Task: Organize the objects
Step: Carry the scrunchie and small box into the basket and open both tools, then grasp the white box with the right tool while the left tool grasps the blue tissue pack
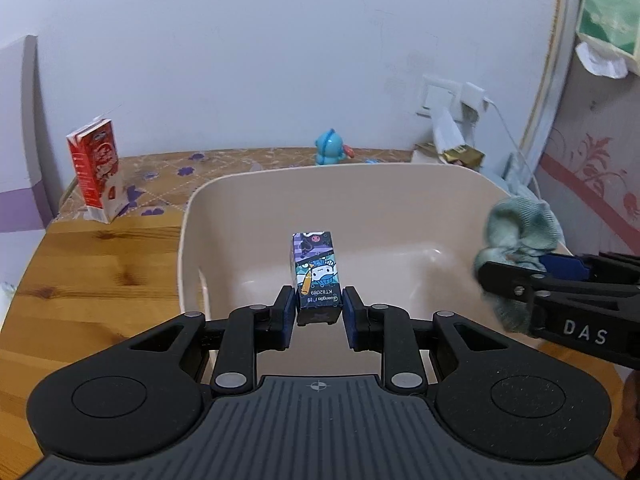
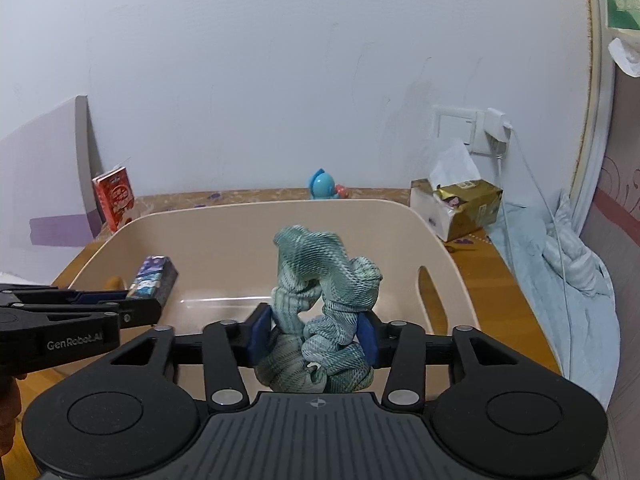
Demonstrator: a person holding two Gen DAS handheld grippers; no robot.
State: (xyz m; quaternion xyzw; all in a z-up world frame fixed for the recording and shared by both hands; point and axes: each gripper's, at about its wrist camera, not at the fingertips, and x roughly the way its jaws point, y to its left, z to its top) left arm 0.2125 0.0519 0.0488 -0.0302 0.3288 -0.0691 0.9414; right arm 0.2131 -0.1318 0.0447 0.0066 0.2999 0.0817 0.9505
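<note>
A beige plastic bin (image 1: 200,216) (image 2: 404,216) stands on the wooden table. My left gripper (image 1: 319,310) is shut on a small cartoon-printed box (image 1: 317,272) and holds it over the bin's near side. The box also shows in the right wrist view (image 2: 154,276). My right gripper (image 2: 314,330) is shut on a crumpled green cloth (image 2: 324,280) and holds it above the bin. In the left wrist view the cloth (image 1: 520,232) and the right gripper (image 1: 516,280) sit over the bin's right rim.
A red carton (image 1: 96,168) (image 2: 116,196) stands at the back left. A blue toy figure (image 1: 330,146) (image 2: 322,184) stands behind the bin by the wall. A tissue pack (image 2: 460,204) lies at the back right, under a wall socket (image 2: 472,128). Light bedding (image 2: 560,272) lies at the right.
</note>
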